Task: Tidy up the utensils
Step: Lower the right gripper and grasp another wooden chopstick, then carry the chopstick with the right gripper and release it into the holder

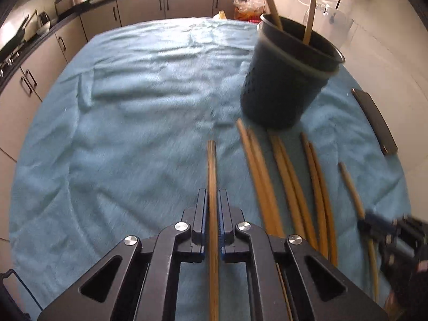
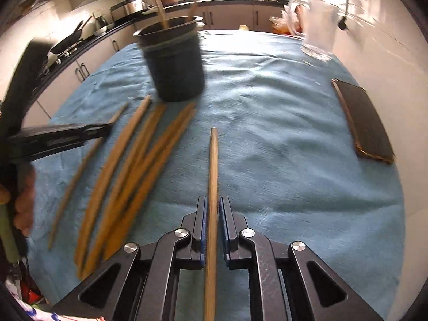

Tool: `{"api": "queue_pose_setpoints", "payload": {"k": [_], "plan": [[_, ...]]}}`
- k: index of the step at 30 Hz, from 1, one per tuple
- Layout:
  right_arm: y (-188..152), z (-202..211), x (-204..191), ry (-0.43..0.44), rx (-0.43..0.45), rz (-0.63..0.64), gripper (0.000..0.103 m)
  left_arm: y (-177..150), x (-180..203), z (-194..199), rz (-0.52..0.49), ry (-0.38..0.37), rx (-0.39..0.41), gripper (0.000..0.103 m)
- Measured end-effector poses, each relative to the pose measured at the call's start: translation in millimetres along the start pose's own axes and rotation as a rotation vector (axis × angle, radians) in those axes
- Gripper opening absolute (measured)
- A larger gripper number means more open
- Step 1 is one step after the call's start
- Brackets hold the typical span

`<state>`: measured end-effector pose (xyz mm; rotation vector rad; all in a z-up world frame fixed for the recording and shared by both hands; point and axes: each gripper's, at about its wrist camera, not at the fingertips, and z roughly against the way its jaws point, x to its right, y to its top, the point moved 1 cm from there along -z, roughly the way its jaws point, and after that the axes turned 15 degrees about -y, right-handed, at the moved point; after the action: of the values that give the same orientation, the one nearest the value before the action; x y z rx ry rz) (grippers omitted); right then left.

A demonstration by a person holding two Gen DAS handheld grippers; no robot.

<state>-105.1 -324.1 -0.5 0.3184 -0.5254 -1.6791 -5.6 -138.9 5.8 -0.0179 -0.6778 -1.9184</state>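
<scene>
Each gripper, left and right, pinches one chopstick in its jaws above open cloth, near the holder and loose chopsticks.

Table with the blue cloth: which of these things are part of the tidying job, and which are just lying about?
Part of the job:
- left gripper, shut on a chopstick
- right gripper, shut on another chopstick
- loose chopsticks on the cloth
- dark holder cup, two sticks already inside

Just lying about:
- flat dark slab
- clear plastic container
- blue cloth
</scene>
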Motion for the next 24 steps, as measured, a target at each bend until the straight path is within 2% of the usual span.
{"api": "queue_pose_setpoints", "payload": {"k": [5, 10, 17, 24], "plan": [[14.2, -9.3, 6.8, 0.017, -0.042, -0.011, 0.011, 4.8, -2.8, 0.1, 0.021, -0.021, -0.053, 0.007], [38.9, -22.7, -2.7, -0.014, -0.084, 0.021, 0.012, 23.9, -0.4, -12.5, 0.002, 0.01, -0.08, 0.007], [73.4, -41.9, -12.2, -0.064, -0.14, 0.049, 0.012, 38.8, 2.2, -21.3, -0.015, 0.015, -0.096, 0.007], [73.2, -39.9, -22.2, -0.118, -0.126, 0.089, 0.012, 52.0, 1.0, -27.6, -0.019, 0.01, -0.108, 0.009]]}}
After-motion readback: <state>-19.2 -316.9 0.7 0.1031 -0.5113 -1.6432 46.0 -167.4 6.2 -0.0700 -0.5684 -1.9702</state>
